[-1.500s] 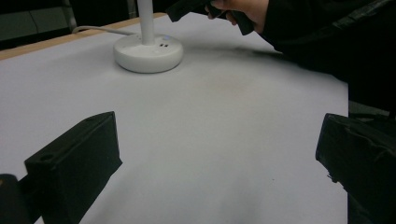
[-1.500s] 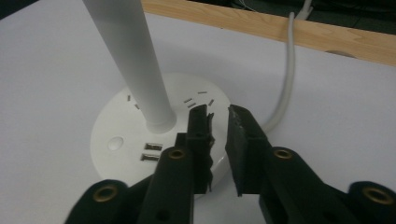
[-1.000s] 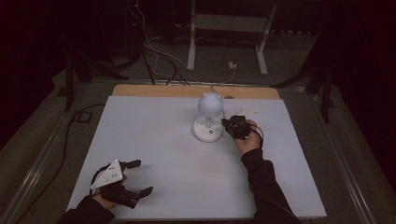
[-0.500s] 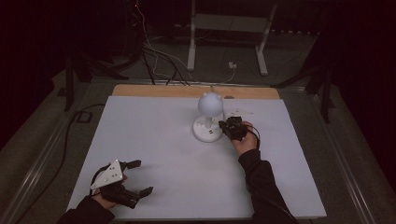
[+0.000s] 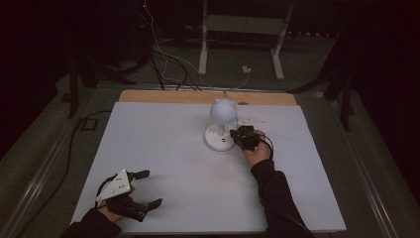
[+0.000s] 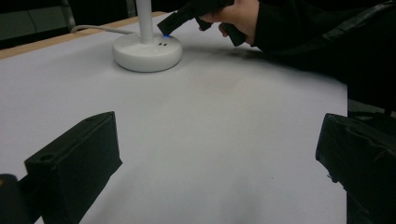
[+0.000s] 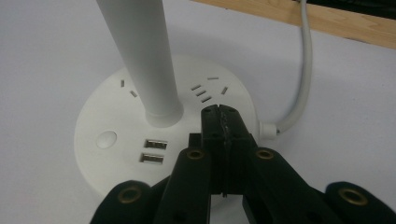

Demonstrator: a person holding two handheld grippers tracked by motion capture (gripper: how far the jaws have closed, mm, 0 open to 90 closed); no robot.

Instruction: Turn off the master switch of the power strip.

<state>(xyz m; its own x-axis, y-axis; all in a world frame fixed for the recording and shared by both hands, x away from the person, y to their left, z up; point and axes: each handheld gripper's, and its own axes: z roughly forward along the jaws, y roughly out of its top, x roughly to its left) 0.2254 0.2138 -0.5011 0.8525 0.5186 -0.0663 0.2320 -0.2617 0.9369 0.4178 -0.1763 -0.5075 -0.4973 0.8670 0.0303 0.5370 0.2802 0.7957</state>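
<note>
The lamp stands toward the far edge of the table, a little right of the middle, with its cord running off toward the wooden strip at that edge. The right gripper has its jaws pressed together with nothing between them, and its tip rests on or just above the top of the lamp's round base, beside the stem and near a group of small slots. The round button sits on the other side of the two USB ports, apart from the tip.

The work in hand looks like pressing a switch on the base. The main risk is that the tip comes down on the wrong spot: slots or ports rather than the control. A sideways or slanted push could slide the light base across the smooth table, or nudge the stem and tip the lamp. Pressing hard with the narrow closed tip could scratch the plastic.

The left gripper, jaws wide apart and holding nothing, lies near the front left corner, too far off to steady the base.
</note>
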